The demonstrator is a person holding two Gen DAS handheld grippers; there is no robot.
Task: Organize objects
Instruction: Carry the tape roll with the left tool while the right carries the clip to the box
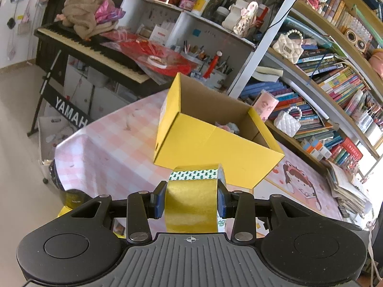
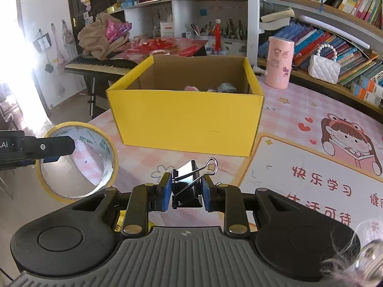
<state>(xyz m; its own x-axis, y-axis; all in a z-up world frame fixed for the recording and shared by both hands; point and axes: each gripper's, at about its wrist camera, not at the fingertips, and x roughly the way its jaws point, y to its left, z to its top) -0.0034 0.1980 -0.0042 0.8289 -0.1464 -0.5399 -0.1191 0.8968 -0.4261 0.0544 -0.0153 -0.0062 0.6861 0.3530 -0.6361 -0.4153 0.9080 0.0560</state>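
My left gripper point(image 1: 191, 201) is shut on a roll of yellow tape point(image 1: 191, 203) and holds it above the table, short of the open yellow cardboard box point(image 1: 215, 143). The same tape roll point(image 2: 76, 162) shows at the left of the right wrist view, with a left finger point(image 2: 47, 146) across it. My right gripper point(image 2: 187, 191) is shut on a black binder clip point(image 2: 188, 186) and holds it above the table, in front of the yellow box point(image 2: 186, 119). A few small items point(image 2: 215, 88) lie inside the box.
The table has a pink checked cloth point(image 2: 299, 110) and a cartoon mat point(image 2: 311, 167). A pink cylinder point(image 2: 280, 63) stands right of the box. Bookshelves point(image 2: 335, 35) run along the right. A keyboard piano point(image 1: 91, 47) with clutter stands behind the table.
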